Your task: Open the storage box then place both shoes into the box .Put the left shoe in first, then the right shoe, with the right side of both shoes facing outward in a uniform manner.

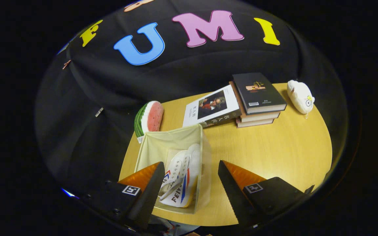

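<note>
Box (pixel 149 144): seen open at lower centre of the frame, set on the table (pixel 274 154).
Shoes (pixel 179 183): laid inside the box, between the fingers.
Gripper (pixel 189 183): fingers held spread above the box, nothing pinched.
Watermelon slice (pixel 149 118): placed just behind the box.
Books (pixel 258 98): stacked at upper right.
Plush toy (pixel 300 95): set beside the books.

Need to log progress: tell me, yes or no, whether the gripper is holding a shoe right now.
No. The gripper is open and empty above the storage box, where a white shoe already lies.
</note>
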The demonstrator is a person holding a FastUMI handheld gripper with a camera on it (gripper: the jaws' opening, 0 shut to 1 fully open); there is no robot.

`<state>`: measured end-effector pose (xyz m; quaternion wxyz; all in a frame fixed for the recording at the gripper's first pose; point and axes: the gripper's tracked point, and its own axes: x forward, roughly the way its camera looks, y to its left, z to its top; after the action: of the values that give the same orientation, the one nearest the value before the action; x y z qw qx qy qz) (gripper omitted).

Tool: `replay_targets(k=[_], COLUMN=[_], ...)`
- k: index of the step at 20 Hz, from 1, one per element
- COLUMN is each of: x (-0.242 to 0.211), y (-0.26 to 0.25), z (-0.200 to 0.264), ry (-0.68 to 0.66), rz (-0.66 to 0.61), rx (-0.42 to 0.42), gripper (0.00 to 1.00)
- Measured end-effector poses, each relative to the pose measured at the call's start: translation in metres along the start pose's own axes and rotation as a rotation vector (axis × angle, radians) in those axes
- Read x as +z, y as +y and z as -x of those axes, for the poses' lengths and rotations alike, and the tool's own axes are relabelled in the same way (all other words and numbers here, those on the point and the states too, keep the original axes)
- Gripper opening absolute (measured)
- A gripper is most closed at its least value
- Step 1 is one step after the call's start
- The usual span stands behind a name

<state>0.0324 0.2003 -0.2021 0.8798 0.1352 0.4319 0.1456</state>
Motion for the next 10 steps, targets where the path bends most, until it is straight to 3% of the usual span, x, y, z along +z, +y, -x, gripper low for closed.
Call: replay_targets(k=[10], x=[0.135], y=[-0.041], z=[0.146], ry=[-0.549], rz=[0.134], rx=[-0.143], gripper=[0.99])
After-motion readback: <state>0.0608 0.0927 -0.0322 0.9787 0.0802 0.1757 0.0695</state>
